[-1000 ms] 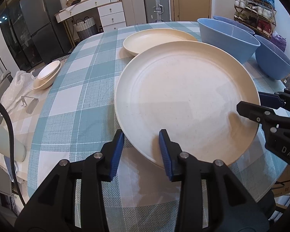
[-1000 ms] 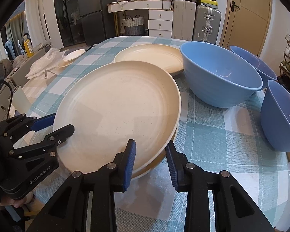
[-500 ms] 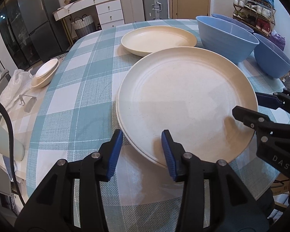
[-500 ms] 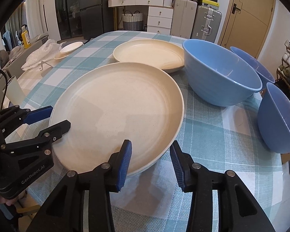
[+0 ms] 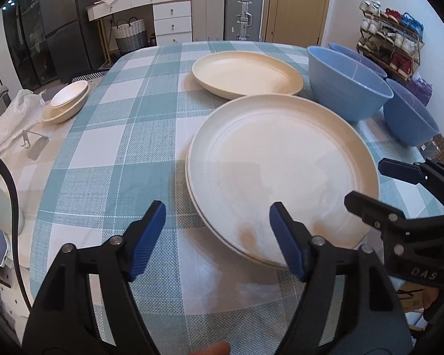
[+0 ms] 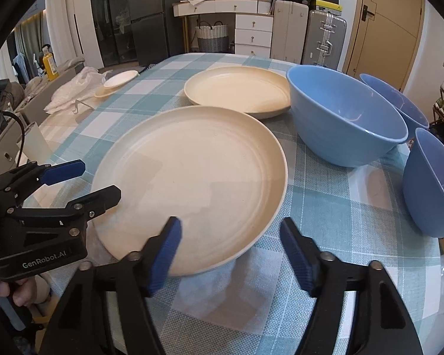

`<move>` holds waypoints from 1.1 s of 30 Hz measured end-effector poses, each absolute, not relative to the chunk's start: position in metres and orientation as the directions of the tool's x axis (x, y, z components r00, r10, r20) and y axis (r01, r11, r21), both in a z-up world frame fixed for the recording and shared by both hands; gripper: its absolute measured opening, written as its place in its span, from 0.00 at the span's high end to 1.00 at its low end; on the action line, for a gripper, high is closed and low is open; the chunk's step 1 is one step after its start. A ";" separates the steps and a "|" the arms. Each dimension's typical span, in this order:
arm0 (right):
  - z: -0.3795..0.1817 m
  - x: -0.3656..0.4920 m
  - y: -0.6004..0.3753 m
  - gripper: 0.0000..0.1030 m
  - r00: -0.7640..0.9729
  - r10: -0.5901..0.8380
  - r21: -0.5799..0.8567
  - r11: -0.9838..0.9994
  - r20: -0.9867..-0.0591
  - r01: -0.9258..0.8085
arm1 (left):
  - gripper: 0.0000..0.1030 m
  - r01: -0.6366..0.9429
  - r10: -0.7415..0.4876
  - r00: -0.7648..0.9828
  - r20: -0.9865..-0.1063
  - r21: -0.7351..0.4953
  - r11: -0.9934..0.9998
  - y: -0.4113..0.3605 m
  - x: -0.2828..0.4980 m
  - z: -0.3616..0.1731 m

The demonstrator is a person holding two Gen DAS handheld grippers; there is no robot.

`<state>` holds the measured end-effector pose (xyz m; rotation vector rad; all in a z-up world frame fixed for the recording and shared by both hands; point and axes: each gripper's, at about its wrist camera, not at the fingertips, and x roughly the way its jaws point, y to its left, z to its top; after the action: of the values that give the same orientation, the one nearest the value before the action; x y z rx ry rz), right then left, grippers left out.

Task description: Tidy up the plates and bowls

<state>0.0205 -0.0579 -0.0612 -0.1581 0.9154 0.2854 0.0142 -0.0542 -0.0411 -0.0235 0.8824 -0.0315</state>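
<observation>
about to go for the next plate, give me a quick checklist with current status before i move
1. Left gripper off the stacked plates: ok, jaws opening, rim between the pads but not pressed.
2. Right gripper released: ok, jaws opening, pads off the rim.
3. Top plate seated on the one beneath: ok, lies flat, a little offset.
4. Far plate free to pick: ok, nothing on it.
5. Blue bowls clear of that plate: cannot tell, the nearest sits very close.
6. Stack back from the table edge: ok.

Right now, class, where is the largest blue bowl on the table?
In both wrist views the largest blue bowl stands right of the two cream plates, beside the far plate, with two more blue bowls behind and right of it.
</observation>
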 end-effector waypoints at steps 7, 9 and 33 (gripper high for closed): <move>-0.041 0.018 -0.059 0.05 0.610 0.200 -0.008 0.947 -0.767 -0.321 | 0.25 0.000 -0.062 0.650 -0.757 -0.082 0.997 -0.044 0.013 -0.027; -0.035 0.019 -0.059 0.03 0.620 0.203 -0.011 0.946 -0.758 -0.323 | 0.24 -0.005 -0.061 0.655 -0.753 -0.085 0.996 -0.042 0.014 -0.023; 0.076 0.070 -0.058 0.00 0.664 0.323 0.010 0.903 -0.674 -0.430 | 0.02 -0.112 -0.027 0.694 -0.720 -0.144 0.983 0.007 0.068 0.052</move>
<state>0.0698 -0.0581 0.0758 -0.1552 0.7292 0.4272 0.0684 0.0066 0.0520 -0.1827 0.8037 0.0481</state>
